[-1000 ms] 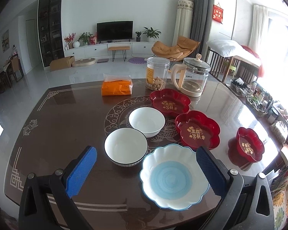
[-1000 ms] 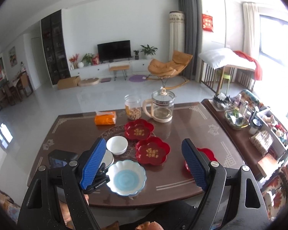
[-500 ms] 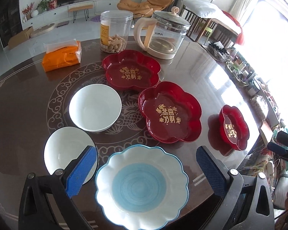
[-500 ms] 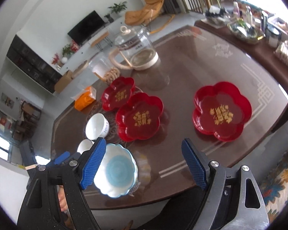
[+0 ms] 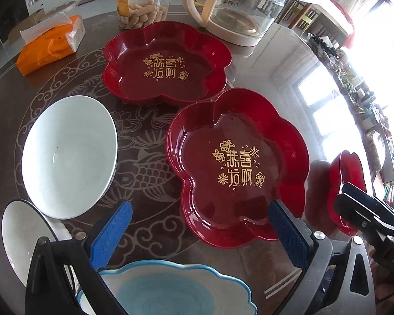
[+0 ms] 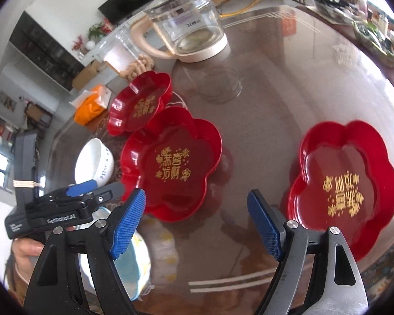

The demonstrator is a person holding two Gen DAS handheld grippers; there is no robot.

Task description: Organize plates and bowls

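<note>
The left gripper (image 5: pixel 199 231) hung with jaws spread wide and empty, low over the table (image 5: pixel 149 136), its right pad at the near rim of the middle red plate (image 5: pixel 236 162). Past that plate lay a second red plate (image 5: pixel 168 63), with the kettle (image 5: pixel 239 8) and jar (image 5: pixel 141 0) behind it. Left of the middle plate sat a white bowl (image 5: pixel 68 155), another bowl (image 5: pixel 21 233) nearer, and the blue plate (image 5: pixel 176 288) just below the jaws. The right gripper (image 6: pixel 197 223) was likewise spread and empty, between the middle plate and a third red plate (image 6: pixel 344 181) well to its right.
</note>
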